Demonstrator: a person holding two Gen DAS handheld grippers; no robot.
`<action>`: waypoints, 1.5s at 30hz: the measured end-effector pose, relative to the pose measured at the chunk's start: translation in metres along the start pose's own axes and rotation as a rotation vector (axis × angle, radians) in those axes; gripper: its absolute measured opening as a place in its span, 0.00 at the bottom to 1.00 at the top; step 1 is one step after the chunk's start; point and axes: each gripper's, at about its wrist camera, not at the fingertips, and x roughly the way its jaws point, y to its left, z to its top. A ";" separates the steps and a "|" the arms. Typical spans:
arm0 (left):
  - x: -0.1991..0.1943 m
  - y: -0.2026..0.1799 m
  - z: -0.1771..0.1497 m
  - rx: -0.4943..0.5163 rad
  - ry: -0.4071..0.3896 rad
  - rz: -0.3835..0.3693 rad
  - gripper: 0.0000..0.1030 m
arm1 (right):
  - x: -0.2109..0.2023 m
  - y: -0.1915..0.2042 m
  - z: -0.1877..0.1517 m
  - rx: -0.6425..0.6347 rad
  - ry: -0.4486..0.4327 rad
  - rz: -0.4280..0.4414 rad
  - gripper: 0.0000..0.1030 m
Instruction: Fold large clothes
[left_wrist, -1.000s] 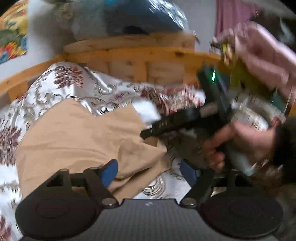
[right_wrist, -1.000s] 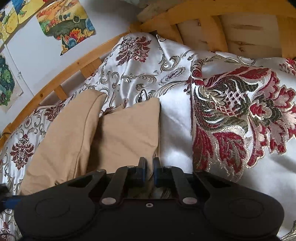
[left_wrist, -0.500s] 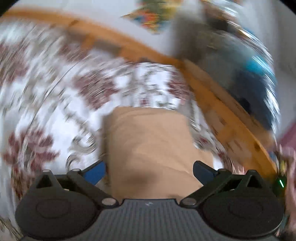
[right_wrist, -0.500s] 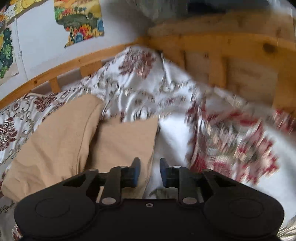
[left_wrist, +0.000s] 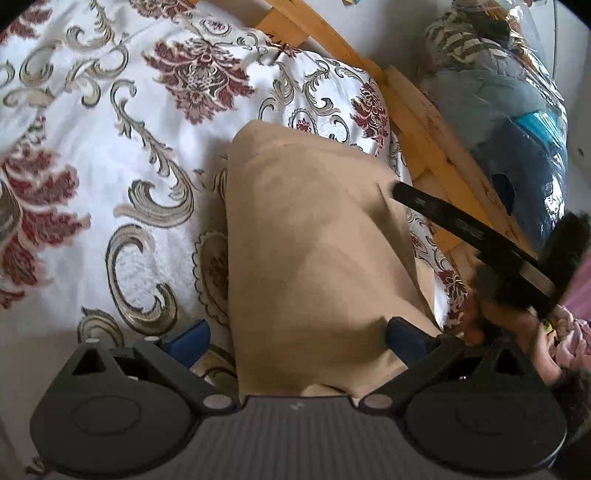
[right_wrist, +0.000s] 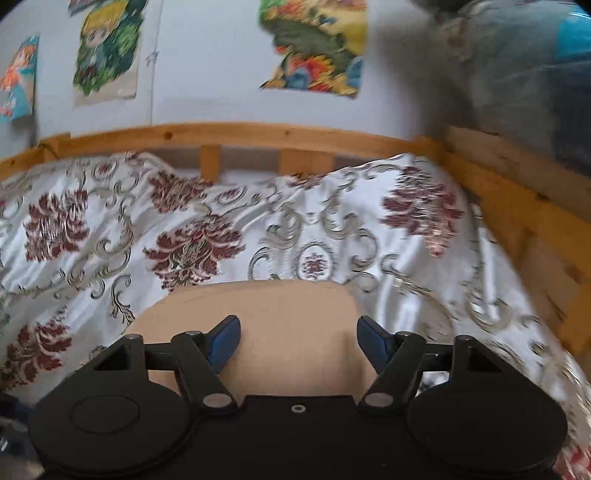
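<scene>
you're between folds: the tan garment (left_wrist: 314, 258) lies as a folded bundle on the patterned bedspread (left_wrist: 92, 155), close to the wooden bed rail (left_wrist: 424, 122), and neither tool has hold of it. your left gripper (left_wrist: 297, 336) has its fingers spread as wide as they go, the blue pads (left_wrist: 188, 338) straddling the near end of the bundle without pressing it. your right gripper (right_wrist: 299, 338) has just been opening its fingers, and they stand apart above the cloth with nothing pinched between them; in the left view its black finger (left_wrist: 454, 221) reaches over the garment's right edge. the release looks done, so the next move is probably to pick fresh hold points: settle each pair of fingers on an end edge, close on all the layers together, then lift evenly so the bundle doesn't slump open
</scene>
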 end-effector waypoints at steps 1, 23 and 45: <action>0.002 0.003 0.000 -0.012 0.006 -0.007 1.00 | 0.012 0.004 0.002 -0.029 0.029 -0.001 0.59; -0.002 -0.014 0.007 0.070 -0.003 0.047 0.99 | -0.025 -0.024 -0.053 0.146 0.045 -0.011 0.74; -0.014 -0.007 0.014 -0.008 -0.036 0.089 0.99 | -0.088 -0.065 -0.139 0.607 0.159 -0.065 0.99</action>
